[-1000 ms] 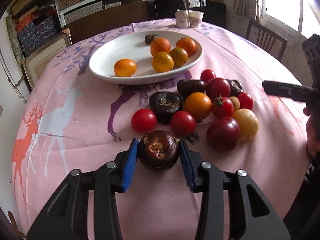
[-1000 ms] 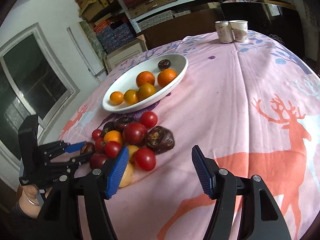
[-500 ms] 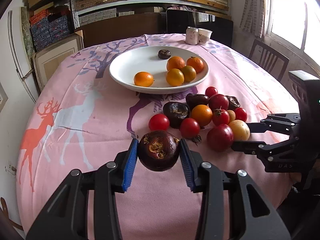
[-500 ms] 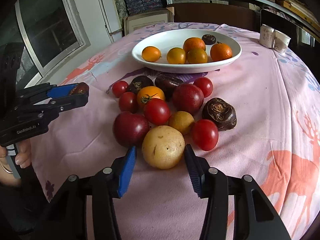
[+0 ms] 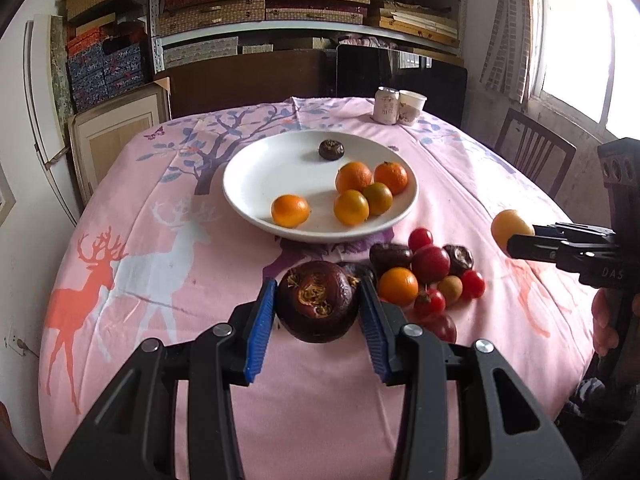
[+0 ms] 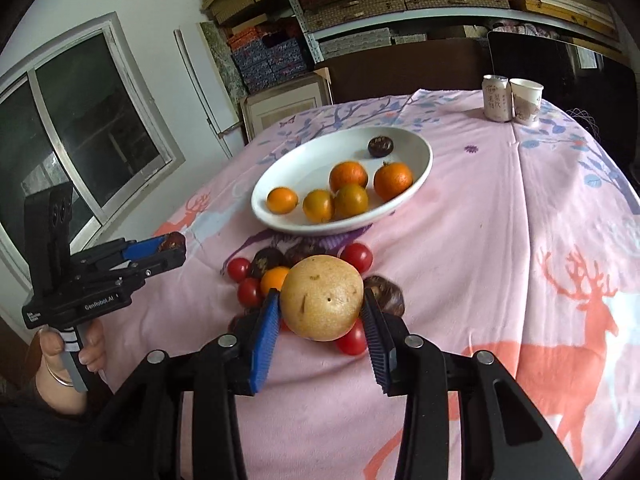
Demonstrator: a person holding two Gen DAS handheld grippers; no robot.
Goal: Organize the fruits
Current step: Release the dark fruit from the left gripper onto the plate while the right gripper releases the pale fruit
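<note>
My left gripper (image 5: 318, 307) is shut on a dark purple mangosteen (image 5: 318, 300), held above the table in front of the white plate (image 5: 244, 184). My right gripper (image 6: 322, 310) is shut on a yellow round fruit (image 6: 322, 298), lifted over the fruit pile. The plate holds several oranges (image 5: 352, 178) and one small mangosteen (image 5: 331, 149). The pile (image 5: 430, 276) of red tomatoes, an orange and dark fruits lies just before the plate. The right gripper also shows at the right of the left wrist view (image 5: 516, 240), the left gripper at the left of the right wrist view (image 6: 172, 246).
A can (image 5: 386, 105) and a paper cup (image 5: 411, 107) stand at the table's far edge. A wooden chair (image 5: 532, 152) stands at the right. Shelves with boxes (image 5: 280, 0) fill the back wall. The pink deer tablecloth (image 5: 140, 240) covers the round table.
My right gripper closed on the yellow fruit and lifted it off the pile. My left gripper rose higher with the mangosteen and moved toward the plate.
</note>
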